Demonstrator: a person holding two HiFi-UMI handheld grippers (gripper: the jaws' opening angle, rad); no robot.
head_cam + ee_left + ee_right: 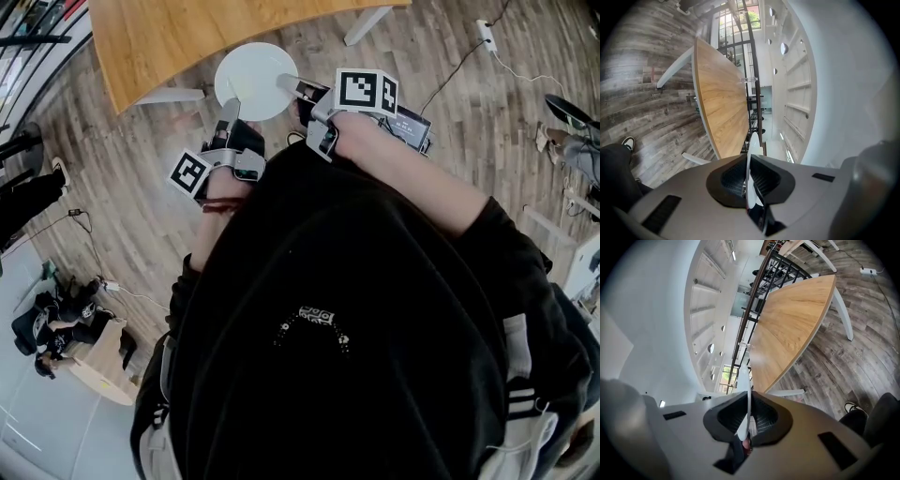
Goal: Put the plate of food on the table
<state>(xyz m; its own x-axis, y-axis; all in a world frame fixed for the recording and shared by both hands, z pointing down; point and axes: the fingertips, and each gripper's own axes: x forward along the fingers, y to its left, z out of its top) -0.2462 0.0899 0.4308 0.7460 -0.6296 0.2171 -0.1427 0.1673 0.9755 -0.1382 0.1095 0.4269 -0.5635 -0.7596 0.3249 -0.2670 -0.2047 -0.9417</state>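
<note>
A round white plate [255, 80] hangs over the wooden floor, just short of the curved edge of the wooden table [169, 37]. Its top looks bare. My left gripper [228, 110] is shut on the plate's near-left rim and my right gripper [292, 85] is shut on its right rim. In the left gripper view the plate [751, 159] appears edge-on as a thin white line pinched between the dark pads of the left gripper [750, 183], with the table [719, 103] ahead. The right gripper view likewise has the plate [748, 399] edge-on in the right gripper [749, 423], table [792, 329] beyond.
White table legs [173, 95] stand under the table edge. A power strip with a cable [486, 36] lies on the floor at the right. Dark bags and a box [66, 328] sit at the lower left. A black railing [752, 79] runs behind the table.
</note>
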